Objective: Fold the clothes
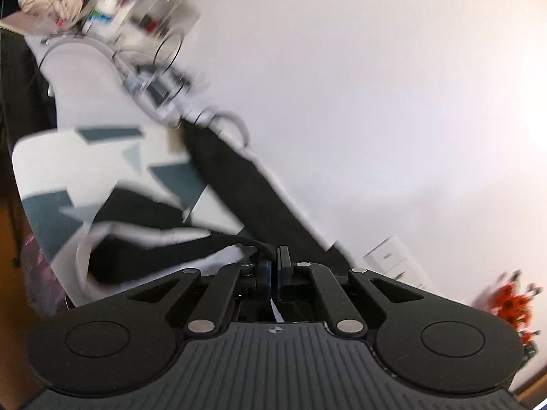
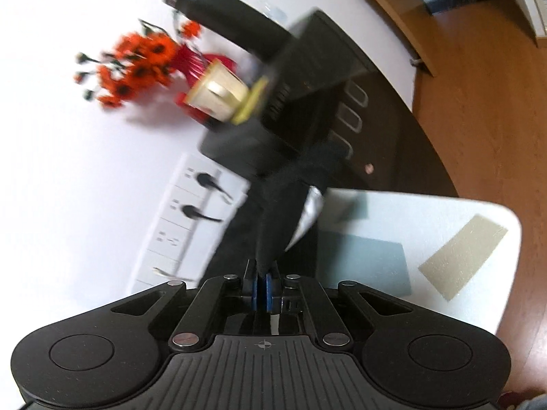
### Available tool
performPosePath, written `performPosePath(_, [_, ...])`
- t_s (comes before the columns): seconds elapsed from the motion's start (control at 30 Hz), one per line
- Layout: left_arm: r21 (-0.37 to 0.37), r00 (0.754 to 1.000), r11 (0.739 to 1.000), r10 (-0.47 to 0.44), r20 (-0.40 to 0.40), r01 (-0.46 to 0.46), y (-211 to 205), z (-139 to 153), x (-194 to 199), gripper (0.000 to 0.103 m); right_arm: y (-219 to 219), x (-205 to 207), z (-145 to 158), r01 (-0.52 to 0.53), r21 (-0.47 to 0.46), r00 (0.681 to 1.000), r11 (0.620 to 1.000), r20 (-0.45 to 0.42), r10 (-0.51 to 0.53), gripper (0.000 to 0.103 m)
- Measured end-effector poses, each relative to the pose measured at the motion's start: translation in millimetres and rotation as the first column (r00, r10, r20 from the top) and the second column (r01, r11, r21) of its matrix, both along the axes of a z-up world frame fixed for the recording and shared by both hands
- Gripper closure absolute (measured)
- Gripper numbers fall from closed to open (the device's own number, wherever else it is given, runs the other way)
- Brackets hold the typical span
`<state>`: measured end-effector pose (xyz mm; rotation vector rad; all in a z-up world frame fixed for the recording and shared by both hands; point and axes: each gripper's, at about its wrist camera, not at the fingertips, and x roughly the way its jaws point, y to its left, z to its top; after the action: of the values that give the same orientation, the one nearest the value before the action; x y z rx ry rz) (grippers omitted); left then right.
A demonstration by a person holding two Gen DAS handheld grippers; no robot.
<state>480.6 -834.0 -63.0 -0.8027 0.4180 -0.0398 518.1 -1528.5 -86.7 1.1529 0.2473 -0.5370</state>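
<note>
Both grippers, left gripper (image 1: 274, 256) and right gripper (image 2: 262, 275) at lower centre, are pinching the black garment (image 1: 236, 184), so I'm lifting evenly, keeping its edge taut.

There were two grippers, left (image 1: 273, 259) and right (image 2: 262, 278), one black garment (image 1: 236, 177), one patterned table (image 2: 444, 212), one bunch of orange flowers (image 2: 136, 65), and one white drawer unit (image 2: 184, 212)

Motion blur smears the orange flowers (image 2: 136, 68) and shelf clutter (image 1: 136, 10).
</note>
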Motion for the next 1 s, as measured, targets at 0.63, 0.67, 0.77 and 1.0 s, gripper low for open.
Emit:
performPosePath(0.63, [0.168, 0.944, 0.982, -0.134, 0.303, 0.086, 32, 72, -3, 0.100, 58, -94, 44, 0.166, -0.078, 0.982, 0.983, 0.107, -0.157, 0.100])
performPosePath(0.67, [0.156, 0.942, 0.983, -0.140, 0.305, 0.095, 32, 73, 2, 0.100, 60, -95, 44, 0.170, -0.078, 0.981, 0.982, 0.105, -0.162, 0.100])
performPosePath(0.77, [0.157, 0.942, 0.983, -0.144, 0.304, 0.100, 27, 73, 21, 0.100, 62, -88, 48, 0.165, -0.062, 0.981, 0.984, 0.114, -0.157, 0.100])
performPosePath(1.0, [0.090, 0.966, 0.994, -0.079, 0.245, 0.059, 6, 75, 102, 0.100, 47, -23, 59, 0.169, -0.128, 0.971, 0.977, 0.192, -0.143, 0.100])
